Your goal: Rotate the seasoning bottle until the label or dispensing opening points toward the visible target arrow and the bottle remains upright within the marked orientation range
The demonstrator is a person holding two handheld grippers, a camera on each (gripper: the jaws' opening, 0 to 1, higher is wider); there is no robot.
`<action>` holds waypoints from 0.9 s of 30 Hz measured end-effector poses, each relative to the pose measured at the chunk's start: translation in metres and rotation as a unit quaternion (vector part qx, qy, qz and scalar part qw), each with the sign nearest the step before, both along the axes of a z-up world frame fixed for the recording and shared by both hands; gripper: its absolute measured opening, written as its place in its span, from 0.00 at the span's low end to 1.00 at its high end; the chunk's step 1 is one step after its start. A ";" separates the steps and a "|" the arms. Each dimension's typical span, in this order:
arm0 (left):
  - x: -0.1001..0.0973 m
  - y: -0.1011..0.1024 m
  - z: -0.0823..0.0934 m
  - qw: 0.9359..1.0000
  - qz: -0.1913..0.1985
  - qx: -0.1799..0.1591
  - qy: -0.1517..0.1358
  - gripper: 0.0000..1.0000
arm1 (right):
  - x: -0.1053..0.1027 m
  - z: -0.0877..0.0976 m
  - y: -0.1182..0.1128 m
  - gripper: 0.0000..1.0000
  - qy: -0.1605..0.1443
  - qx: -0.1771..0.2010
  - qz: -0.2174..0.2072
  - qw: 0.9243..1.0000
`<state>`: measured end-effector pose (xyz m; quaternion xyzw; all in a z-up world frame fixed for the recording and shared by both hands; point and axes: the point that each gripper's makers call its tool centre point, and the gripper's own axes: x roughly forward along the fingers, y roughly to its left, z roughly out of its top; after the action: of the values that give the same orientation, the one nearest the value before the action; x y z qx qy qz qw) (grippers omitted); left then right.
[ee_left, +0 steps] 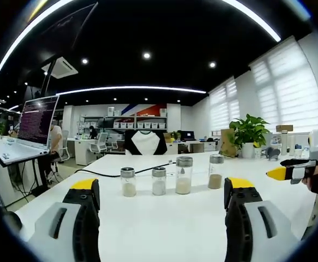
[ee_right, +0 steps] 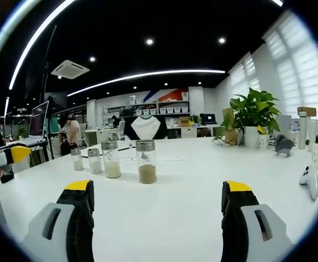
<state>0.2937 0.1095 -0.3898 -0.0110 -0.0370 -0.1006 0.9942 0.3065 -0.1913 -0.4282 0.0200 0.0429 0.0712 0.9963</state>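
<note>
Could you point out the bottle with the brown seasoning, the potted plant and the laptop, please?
brown seasoning bottle (ee_right: 146,161): right gripper view, glass body.
potted plant (ee_left: 248,131): left gripper view, its leaves.
laptop (ee_left: 37,120): left gripper view, lit screen.

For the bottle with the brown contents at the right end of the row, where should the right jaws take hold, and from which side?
Probably grip the brown-filled bottle around its clear glass body, below the metal cap, coming in level from the near side. It stands upright and apart from the neighbouring bottle, leaving room for jaws on both sides. The right gripper is open, with bare white table between it and the bottle.
</note>
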 end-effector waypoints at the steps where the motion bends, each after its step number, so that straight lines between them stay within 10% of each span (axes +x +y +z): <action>1: 0.000 0.001 0.000 1.000 0.001 0.000 0.000 1.00 | 0.001 0.001 0.002 0.99 0.001 0.002 0.001 1.000; 27: -0.003 0.000 -0.010 1.000 0.000 0.016 0.008 1.00 | 0.046 0.042 0.063 0.99 -0.010 -0.025 0.070 0.997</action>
<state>0.2907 0.1094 -0.4003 0.0038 -0.0278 -0.1014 0.9944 0.3523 -0.1280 -0.3862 -0.0089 0.0363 0.1402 0.9894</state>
